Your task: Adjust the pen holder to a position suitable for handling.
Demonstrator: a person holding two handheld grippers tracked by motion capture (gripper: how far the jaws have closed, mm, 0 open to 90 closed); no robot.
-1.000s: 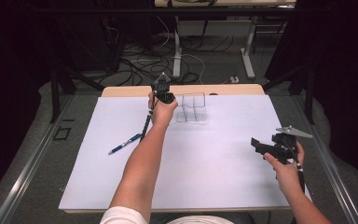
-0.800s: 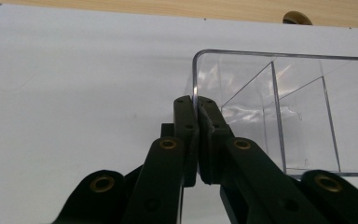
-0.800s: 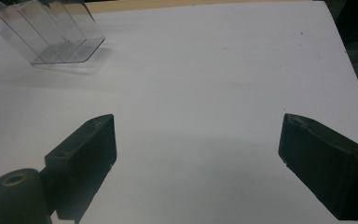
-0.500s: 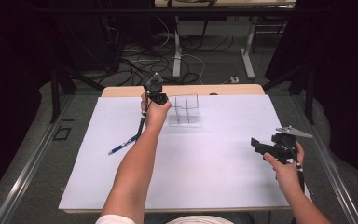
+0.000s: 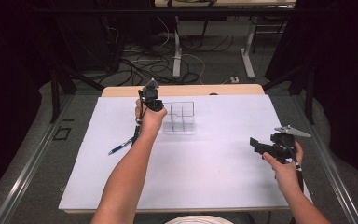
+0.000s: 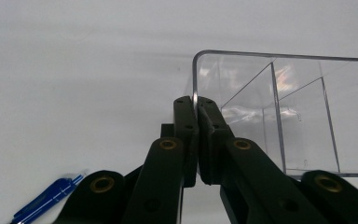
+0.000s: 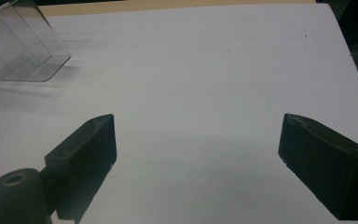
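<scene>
Our left hand-held gripper (image 6: pixel 196 103) pinches the clear box (image 6: pixel 279 112) wall near the tabletop's (image 5: pixel 214 177) far edge; that thin grip could slip and tip the box. Right hand-held gripper (image 7: pixel 196 154) stands wide, empty.

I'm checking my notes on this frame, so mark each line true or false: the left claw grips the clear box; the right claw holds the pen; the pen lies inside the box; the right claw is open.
1. The left claw grips the clear box. True: its jaws are shut on the box's wall.
2. The right claw holds the pen. False: nothing is between its jaws.
3. The pen lies inside the box. False: it lies on the white table, left of the box.
4. The right claw is open. True.
</scene>
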